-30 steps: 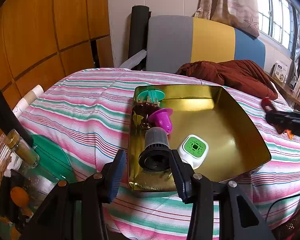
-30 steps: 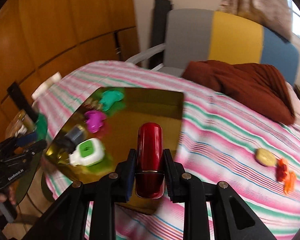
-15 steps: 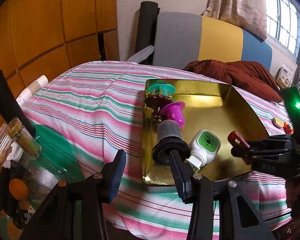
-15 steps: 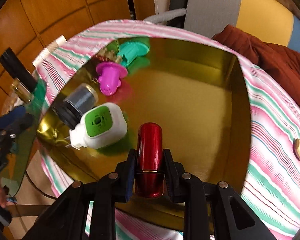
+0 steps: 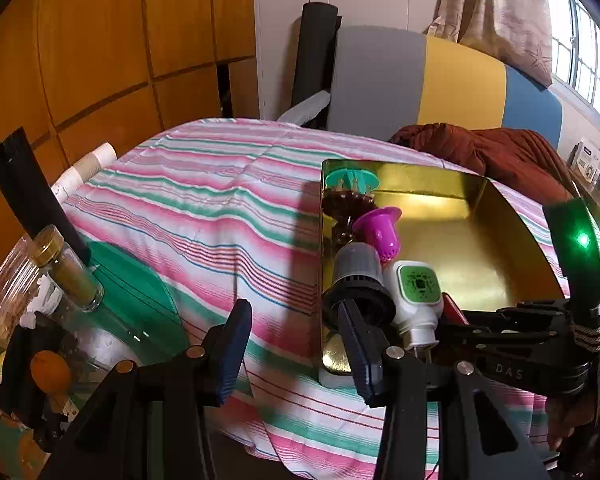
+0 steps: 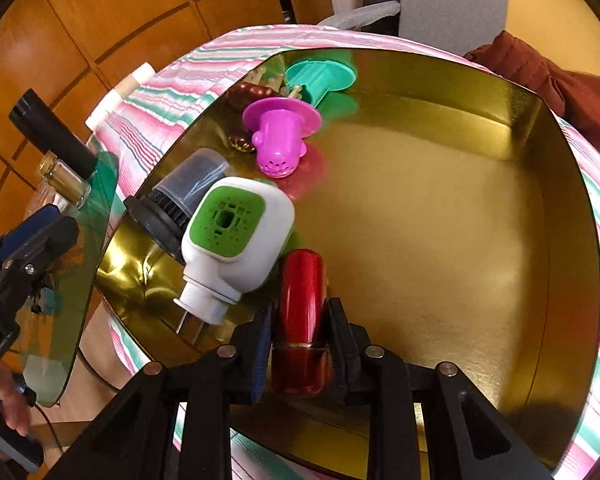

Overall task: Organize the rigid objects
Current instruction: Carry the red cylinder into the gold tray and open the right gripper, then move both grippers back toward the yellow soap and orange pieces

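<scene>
My right claw (image 6: pixel 300 320) points steeply down into the gold metal tray (image 6: pixel 440 208), clenched on the red glossy cylinder (image 6: pixel 302 300), which touches the white plug-in device with green face (image 6: pixel 236 236). My left claw (image 5: pixel 296 344) hovers half-open and holding nothing, beside the tray's near corner. A second ago the cylinder was above the striped tablecloth (image 5: pixel 204 208); now it is low inside the tray.

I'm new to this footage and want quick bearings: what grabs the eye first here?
The shiny gold tray on the striped tablecloth dominates. Inside it the right tool clamps a glossy red cylinder, beside a white plug-in with a green face. A magenta cup lies further back along the left wall.
</scene>
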Available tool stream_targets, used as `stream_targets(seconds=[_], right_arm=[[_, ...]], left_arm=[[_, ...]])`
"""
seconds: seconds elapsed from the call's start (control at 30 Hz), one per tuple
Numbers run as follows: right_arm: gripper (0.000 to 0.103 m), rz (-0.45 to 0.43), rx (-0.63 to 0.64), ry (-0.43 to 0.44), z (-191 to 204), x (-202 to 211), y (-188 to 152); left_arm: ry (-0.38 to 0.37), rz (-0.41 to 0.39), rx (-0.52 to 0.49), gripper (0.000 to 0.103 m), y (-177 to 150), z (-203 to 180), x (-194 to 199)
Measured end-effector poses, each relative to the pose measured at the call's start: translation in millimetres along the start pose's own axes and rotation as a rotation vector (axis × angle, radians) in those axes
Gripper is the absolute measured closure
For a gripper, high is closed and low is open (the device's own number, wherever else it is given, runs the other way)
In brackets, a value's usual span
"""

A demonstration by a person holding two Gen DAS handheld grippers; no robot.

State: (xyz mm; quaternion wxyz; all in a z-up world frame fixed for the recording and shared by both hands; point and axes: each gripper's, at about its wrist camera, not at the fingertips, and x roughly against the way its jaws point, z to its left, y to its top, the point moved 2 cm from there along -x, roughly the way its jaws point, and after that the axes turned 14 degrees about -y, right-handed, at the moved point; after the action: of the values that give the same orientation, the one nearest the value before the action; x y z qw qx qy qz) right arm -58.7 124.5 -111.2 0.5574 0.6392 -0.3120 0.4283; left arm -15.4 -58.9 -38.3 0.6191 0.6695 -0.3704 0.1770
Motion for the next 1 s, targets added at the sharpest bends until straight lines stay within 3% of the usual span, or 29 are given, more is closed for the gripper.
stream_targets(seconds=[0.17, 0.3, 0.67, 1.0], right_arm=[[0.073, -0.023, -0.046, 0.02, -5.9, 3.2, -4.2], [0.058, -0.052, -0.05, 0.033, -9.8, 11.8, -5.7], [0.052, -0.163, -0.05, -0.003, -30.1, 58.6, -9.2], [0.048, -0.22, -0.08, -0.097, -88.3, 93.8, -16.6]], left_arm=[[-0.017, -0.002, -0.028, 0.058, 1.6, -9.2, 3.6], [-0.032, -0.007, -0.047, 0.058, 2.8, -16.0, 6.2], [-0.056, 0.0, -0.093, 0.058, 2.1, -35.8, 6.2], [-0.078, 0.009, -0.131, 0.058, 4.1, -56.5, 2.3]])
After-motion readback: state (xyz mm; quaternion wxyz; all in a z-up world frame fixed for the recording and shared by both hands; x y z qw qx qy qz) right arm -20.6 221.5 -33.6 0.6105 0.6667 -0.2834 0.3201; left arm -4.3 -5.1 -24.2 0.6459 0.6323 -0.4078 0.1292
